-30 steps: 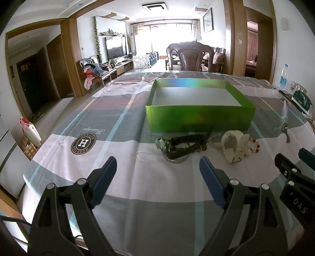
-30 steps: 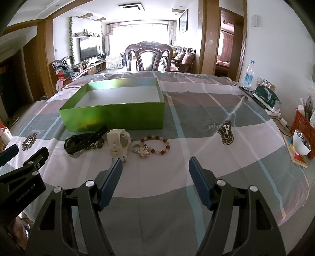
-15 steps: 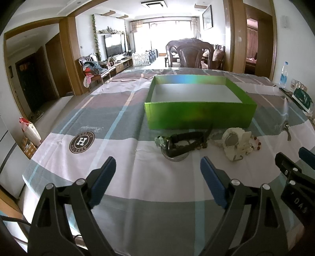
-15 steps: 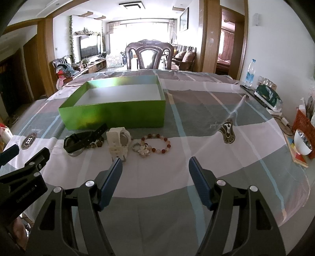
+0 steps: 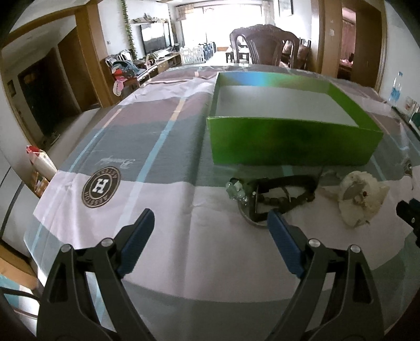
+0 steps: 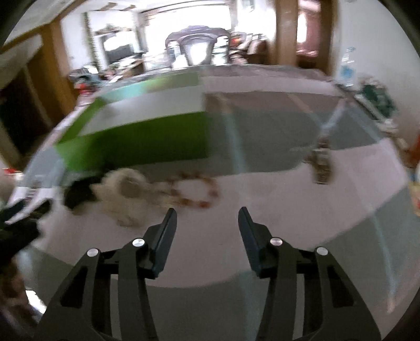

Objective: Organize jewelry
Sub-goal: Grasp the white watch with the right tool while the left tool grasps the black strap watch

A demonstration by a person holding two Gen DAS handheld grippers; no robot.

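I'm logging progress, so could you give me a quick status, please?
Both grippers, left and right, open, empty. Jewelry outside green box. Nothing blocking.

daylight from far window (image 5: 231, 23) | right view motion-blurred | fisheye edges

The tabletop (image 5: 183, 249) is covered by a checked cloth in grey, white and mauve blocks with thin pale blue stripes. Printed on the cloth at the tabletop's left side is a round dark badge (image 5: 101, 187) with a white H, and a line of script lettering lies just beyond it. A dark wooden chair (image 5: 265, 44) stands at the tabletop's far end. Beyond the tabletop's far left corner a television (image 5: 155, 40) sits against the wall, with a green garland (image 5: 130, 34) hanging beside it. A water bottle (image 5: 396, 89) stands off the tabletop's right edge.
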